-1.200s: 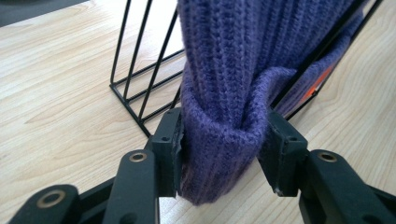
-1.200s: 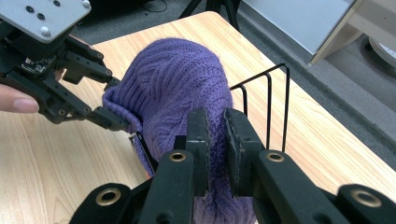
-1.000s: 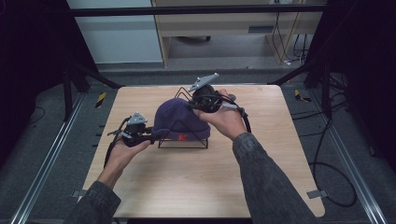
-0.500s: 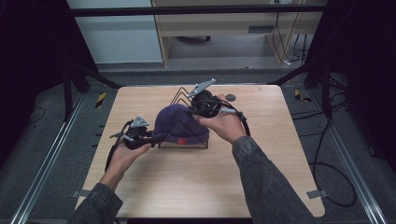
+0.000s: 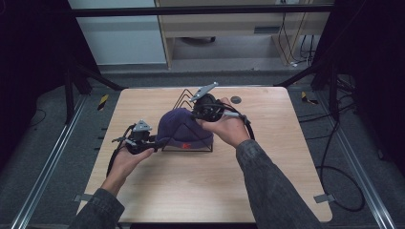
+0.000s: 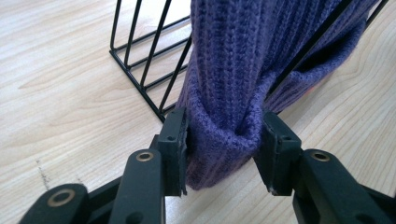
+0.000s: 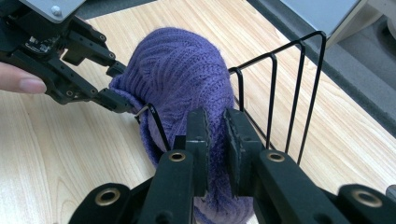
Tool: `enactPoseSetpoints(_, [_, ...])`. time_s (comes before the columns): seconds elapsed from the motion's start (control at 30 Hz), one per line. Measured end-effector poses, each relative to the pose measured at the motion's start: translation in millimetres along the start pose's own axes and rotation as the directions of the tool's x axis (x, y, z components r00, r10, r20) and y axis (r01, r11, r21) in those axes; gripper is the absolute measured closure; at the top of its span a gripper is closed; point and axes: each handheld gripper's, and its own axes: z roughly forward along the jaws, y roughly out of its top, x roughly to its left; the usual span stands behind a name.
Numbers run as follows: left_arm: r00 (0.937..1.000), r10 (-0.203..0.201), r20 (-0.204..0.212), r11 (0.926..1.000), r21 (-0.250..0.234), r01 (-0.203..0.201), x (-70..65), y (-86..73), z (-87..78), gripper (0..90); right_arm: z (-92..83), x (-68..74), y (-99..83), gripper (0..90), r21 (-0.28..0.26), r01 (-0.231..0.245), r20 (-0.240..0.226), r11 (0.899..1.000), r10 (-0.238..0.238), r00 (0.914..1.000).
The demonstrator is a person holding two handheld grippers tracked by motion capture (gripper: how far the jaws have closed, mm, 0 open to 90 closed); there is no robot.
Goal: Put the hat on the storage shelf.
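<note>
A purple knit beanie (image 5: 184,125) is draped over a black wire rack (image 5: 184,97) in the middle of the table. My left gripper (image 5: 154,140) is at the hat's left end. It is shut on a thick fold of the brim (image 6: 224,140), with the beanie (image 6: 243,65) hanging against the rack's bars (image 6: 140,56). My right gripper (image 5: 197,114) comes in from the right at the hat's top. It is pinched shut on the knit (image 7: 215,126) beside the rack's upright wires (image 7: 286,93). Across the beanie (image 7: 182,70), the left gripper (image 7: 119,88) holds the far edge.
The wooden table (image 5: 267,181) has a small dark round disc (image 5: 235,99) near its far edge, right of the rack. An orange patch (image 5: 186,144) shows on the hat's near side. Metal rails and cables run along the floor on both sides.
Both grippers have come slightly down and toward the person, drawing the beanie lower over the rack. Both stay shut on the hat.
</note>
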Motion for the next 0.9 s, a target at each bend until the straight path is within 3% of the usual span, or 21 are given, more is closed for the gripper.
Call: enactPoseSetpoints(0.9, [0.9993,-0.036,-0.005,0.9985,-0.04,0.036,-1.0,-13.9,-8.3,55.9,-1.8,5.8,-3.4,76.4,0.011,-0.001,-0.018,1.0,0.001,0.9998])
